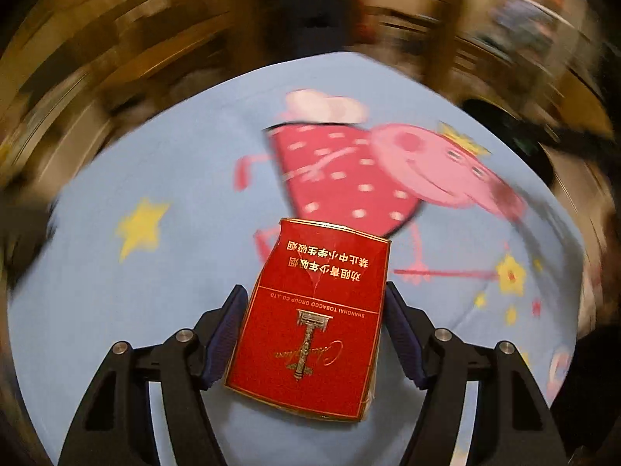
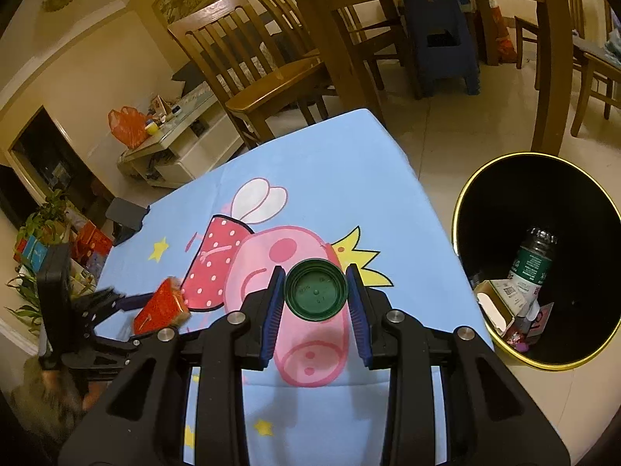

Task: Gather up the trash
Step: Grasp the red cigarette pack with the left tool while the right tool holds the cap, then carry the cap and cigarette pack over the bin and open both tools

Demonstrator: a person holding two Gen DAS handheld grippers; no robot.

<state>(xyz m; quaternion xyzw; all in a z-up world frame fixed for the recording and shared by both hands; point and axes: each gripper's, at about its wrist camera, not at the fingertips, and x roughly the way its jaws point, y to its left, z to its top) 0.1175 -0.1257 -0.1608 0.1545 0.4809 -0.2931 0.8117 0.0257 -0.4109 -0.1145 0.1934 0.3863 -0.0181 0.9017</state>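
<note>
the left gripper (image 1: 312,334) has its two blue-padded fingers (image 1: 227,334) closed against the long sides of a red cigarette pack (image 1: 314,322), held above the blue cartoon cloth (image 1: 155,147). the pack's long axis runs away from the camera along the fingers, leaning slightly to the right at its far end; its printed face is turned up toward the lens and the lettering reads upside down from here. the far end is creased and split near the middle, while the near end sticks out behind the pads. the room beyond the cloth is streaked with blur in the left wrist view.

the right gripper (image 2: 315,291) is closed partway on a dark green round cap (image 2: 315,289), one blue pad touching each side. the cap's hollow inside faces the camera, so its axis points back along the fingers. it hangs over the pink pig print on the same cloth.

in the right wrist view the pack shows again at the near left, tilted in the other gripper. on the floor to the right of the table stands a black bin with a gold rim (image 2: 464,198); inside it lie a plastic bottle (image 2: 531,264), its neck pointing to the far side, and a small carton (image 2: 500,301) with some wrappers. wooden chairs (image 2: 248,62) stand at the far side.
</note>
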